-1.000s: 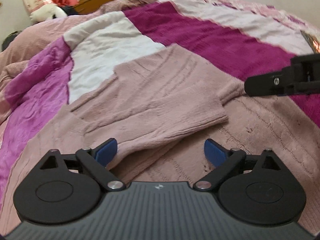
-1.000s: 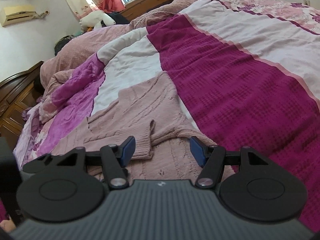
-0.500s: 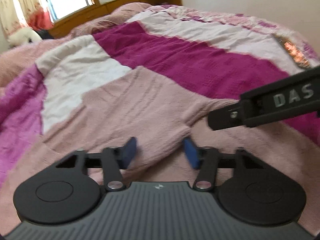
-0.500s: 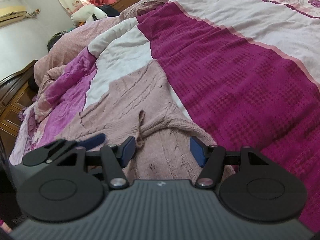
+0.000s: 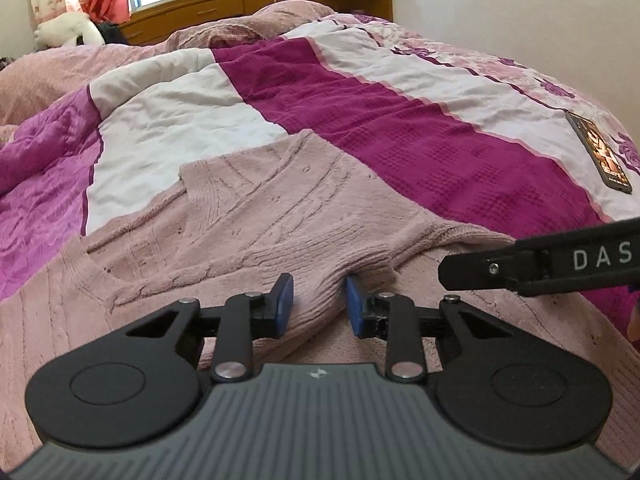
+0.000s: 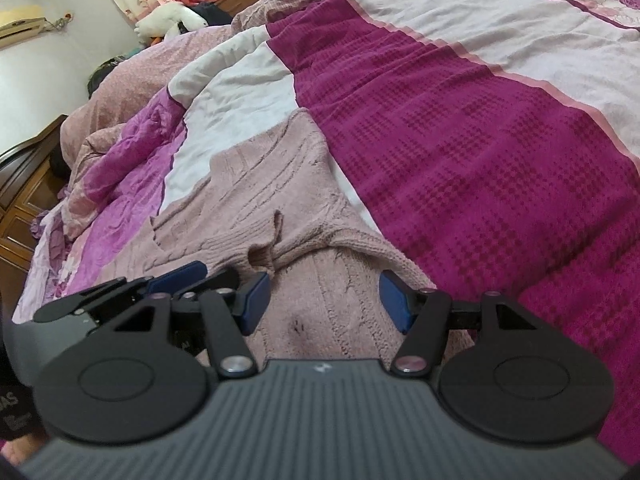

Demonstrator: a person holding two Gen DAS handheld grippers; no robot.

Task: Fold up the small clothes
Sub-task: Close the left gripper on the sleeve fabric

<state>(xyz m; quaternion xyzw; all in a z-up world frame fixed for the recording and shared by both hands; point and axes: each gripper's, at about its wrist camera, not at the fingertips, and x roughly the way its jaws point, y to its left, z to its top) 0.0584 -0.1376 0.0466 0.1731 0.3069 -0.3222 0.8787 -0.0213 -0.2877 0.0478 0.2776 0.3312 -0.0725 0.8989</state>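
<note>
While 1 sleeve lies folded, most folding remains.
Our left gripper (image 5: 318, 302) has just been closing around the sweater (image 5: 280, 216) cuff; our right gripper (image 6: 324, 300) stands apart, empty.

The left gripper (image 5: 318, 306) is closing its jaws from wide apart onto a bunched fold of the pink sweater (image 5: 280, 216), now gathered between the blue pads.

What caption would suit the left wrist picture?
Left hand-held gripper closing on a pink knitted sweater's folded sleeve on a bed.
</note>
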